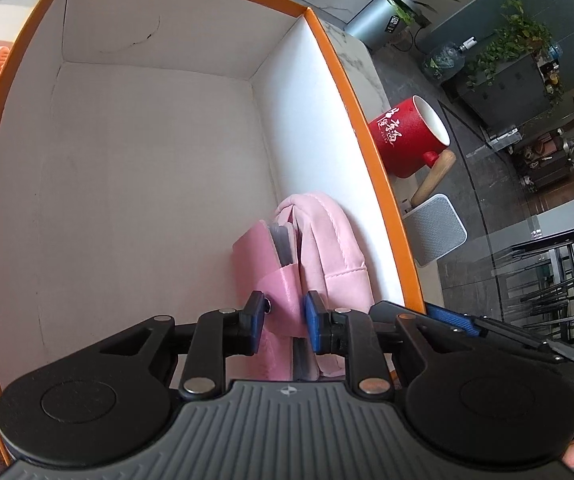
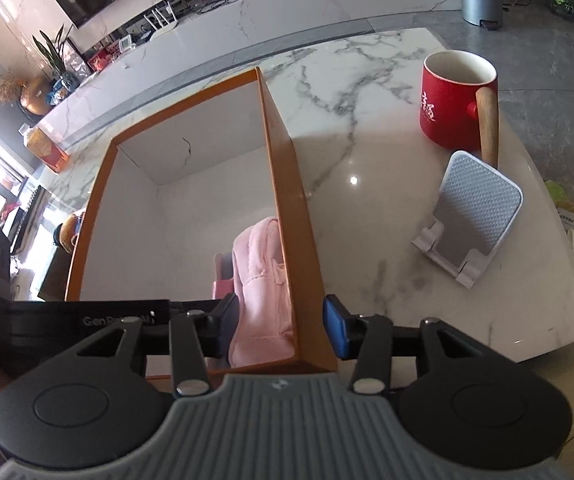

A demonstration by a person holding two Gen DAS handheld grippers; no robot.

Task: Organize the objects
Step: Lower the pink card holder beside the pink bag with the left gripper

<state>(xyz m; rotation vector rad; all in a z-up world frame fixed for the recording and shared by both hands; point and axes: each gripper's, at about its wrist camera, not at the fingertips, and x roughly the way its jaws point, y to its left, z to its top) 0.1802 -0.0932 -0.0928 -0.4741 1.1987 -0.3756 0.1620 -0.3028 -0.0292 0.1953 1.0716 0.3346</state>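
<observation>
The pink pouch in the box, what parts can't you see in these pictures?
- Pink pouch: lower end hidden by the left gripper in the left wrist view.
- Its right side in the right wrist view is hidden behind the orange box wall.
- Its contents: only grey edges show, too little to tell.

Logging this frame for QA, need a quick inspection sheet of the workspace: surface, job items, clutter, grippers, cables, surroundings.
Surface: white marble table, glossy, grey veins.
Job's things: orange box, open top, white inside; pink pouch inside, against its right wall.
Clutter: red mug with wooden handle, grey phone stand, both right of the box.
Grippers: left gripper inside the box, closed on the pouch strap; right gripper open, straddling the box's right wall.
Cables: nothing seen on the table.
Surroundings: potted plants, grey bin, wall TV.
</observation>
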